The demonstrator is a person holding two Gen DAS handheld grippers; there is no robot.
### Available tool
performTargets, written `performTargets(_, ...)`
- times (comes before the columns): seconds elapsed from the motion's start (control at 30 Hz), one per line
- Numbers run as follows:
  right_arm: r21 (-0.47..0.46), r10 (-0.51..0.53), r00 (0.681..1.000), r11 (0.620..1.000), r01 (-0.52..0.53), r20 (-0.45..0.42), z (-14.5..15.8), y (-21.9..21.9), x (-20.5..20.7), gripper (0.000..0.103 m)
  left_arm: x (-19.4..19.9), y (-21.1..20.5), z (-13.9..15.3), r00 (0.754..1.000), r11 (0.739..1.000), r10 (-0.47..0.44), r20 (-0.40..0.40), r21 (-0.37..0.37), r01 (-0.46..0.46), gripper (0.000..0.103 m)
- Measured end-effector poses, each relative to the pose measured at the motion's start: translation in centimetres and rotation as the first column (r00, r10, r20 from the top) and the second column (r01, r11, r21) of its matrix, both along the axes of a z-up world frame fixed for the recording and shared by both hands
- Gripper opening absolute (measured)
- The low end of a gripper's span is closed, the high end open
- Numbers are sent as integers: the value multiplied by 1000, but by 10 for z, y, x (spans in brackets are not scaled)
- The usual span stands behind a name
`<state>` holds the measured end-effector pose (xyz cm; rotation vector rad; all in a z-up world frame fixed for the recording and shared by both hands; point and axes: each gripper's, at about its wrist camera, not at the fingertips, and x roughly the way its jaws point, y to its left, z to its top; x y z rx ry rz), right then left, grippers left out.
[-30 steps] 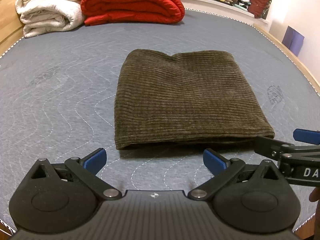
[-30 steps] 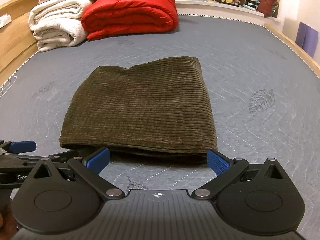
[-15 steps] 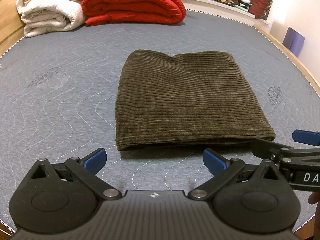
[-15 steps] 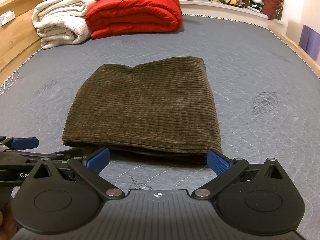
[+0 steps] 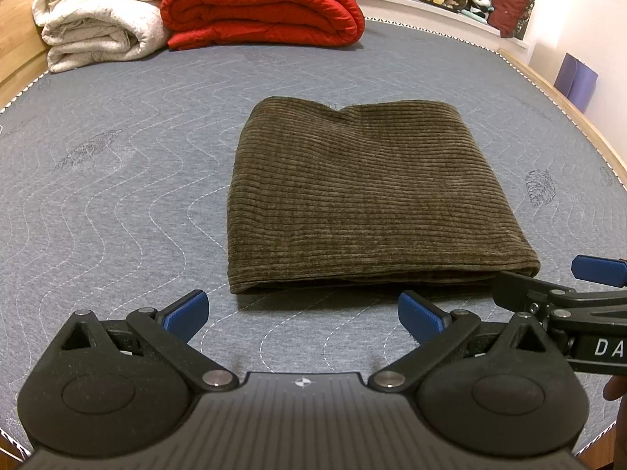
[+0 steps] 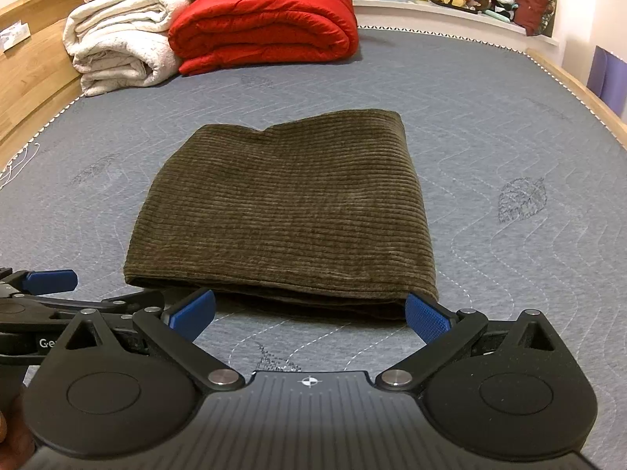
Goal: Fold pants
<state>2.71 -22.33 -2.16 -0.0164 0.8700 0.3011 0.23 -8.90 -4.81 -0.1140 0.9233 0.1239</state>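
On the bed (image 5: 117, 203) before me, the folded pants (image 5: 368, 199) lie flat; my left gripper (image 5: 301, 311) and right gripper (image 6: 309, 311) hover spread wide, holding nothing

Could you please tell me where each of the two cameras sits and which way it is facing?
Left wrist: on the left gripper, low over the mattress, facing the folded pants; the right gripper's fingers and a fingertip show at right.
Right wrist: on the right gripper, facing likewise; the left gripper's tool shows at left.
Shared: pants, red quilt, white blanket.
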Motion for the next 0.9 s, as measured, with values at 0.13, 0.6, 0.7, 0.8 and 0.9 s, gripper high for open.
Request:
performTargets(0.13, 0, 0, 1000, 1000, 0, 0, 0, 0, 0, 102, 0, 0, 0, 1000, 1000, 1, 0, 1, -1, 103)
performTargets(0.6, 2, 0, 1000, 1000, 0, -1, 0, 0, -1, 102, 0, 0, 0, 1000, 1000, -1, 2, 4, 1, 103)
performTargets(0.7, 2, 1, 1000, 1000, -1, -1, -1, 0, 0, 102, 0, 0, 0, 1000, 1000, -2, 4, 4, 2, 103)
performTargets(0.8, 4, 0, 1000, 1000, 0, -3, -1, 0, -1, 102, 0, 0, 1, 1000, 1000, -4, 5, 5, 4, 103)
performTargets(0.9, 4, -1, 1000, 1000, 1, -2, -1, 1, -1, 102, -1, 0, 1, 1000, 1000, -4, 6, 4, 4, 103)
